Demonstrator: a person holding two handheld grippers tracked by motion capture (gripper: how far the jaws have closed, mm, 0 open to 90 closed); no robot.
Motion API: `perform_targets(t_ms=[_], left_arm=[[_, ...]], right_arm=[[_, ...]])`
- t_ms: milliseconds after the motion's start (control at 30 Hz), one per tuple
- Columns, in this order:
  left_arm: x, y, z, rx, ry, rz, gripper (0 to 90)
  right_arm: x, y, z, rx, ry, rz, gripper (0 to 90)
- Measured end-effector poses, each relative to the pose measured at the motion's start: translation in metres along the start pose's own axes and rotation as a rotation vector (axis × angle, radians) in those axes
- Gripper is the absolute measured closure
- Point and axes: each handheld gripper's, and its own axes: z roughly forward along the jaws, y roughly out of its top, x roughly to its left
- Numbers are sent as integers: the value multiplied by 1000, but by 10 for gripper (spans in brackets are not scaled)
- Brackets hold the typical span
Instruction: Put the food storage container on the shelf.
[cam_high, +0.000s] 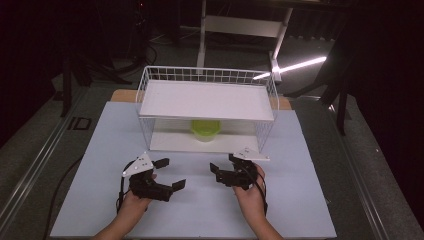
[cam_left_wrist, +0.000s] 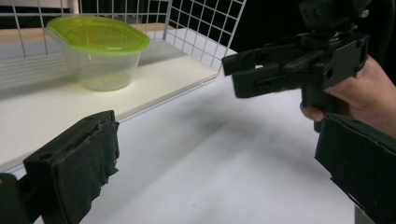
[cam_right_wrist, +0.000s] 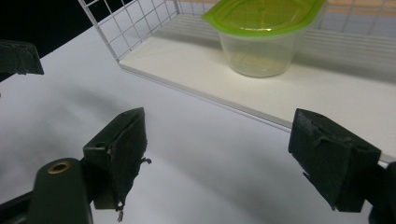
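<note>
A clear plastic container with a green lid (cam_high: 205, 129) stands on the lower shelf of a white wire rack (cam_high: 207, 99); the left gripper view (cam_left_wrist: 98, 51) and the right gripper view (cam_right_wrist: 262, 35) both look at it. My left gripper (cam_high: 171, 174) hovers over the white table in front of the rack, open and empty, its jaws wide apart (cam_left_wrist: 219, 163). My right gripper (cam_high: 222, 167) is beside it, also open and empty (cam_right_wrist: 238, 154). The two grippers point toward each other. The right gripper (cam_left_wrist: 243, 77) appears in the left gripper view.
The rack has a flat white top shelf (cam_high: 207, 99) and wire sides. The white table (cam_high: 300, 200) ends at grey floor on both sides. A white stand (cam_high: 240, 27) is behind the rack.
</note>
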Motion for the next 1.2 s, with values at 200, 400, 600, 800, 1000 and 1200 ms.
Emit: perform_targets(t_ms=[200,400,600,800,1000,1200], left_arm=[[-2,-2,-8,1,0,-4,5],[-3,-5,-18,7,2,1,5],[0,-8,-30,4,17,-6,5],[2,-16,-45,16,44,0,5],[4,-22,-57,6,59,-5,5],[3,-27,-65,11,64,-6,5]], right_arm=[[0,-6,-18,-6,-10,-21,191],[0,-12,-36,-19,-2,-30,191],[-2,-20,-56,-28,0,-50,190],[-7,-32,-73,-27,9,-42,185],[-11,-40,-88,-38,0,-62,185],[-16,-46,-102,-54,-6,-71,184]])
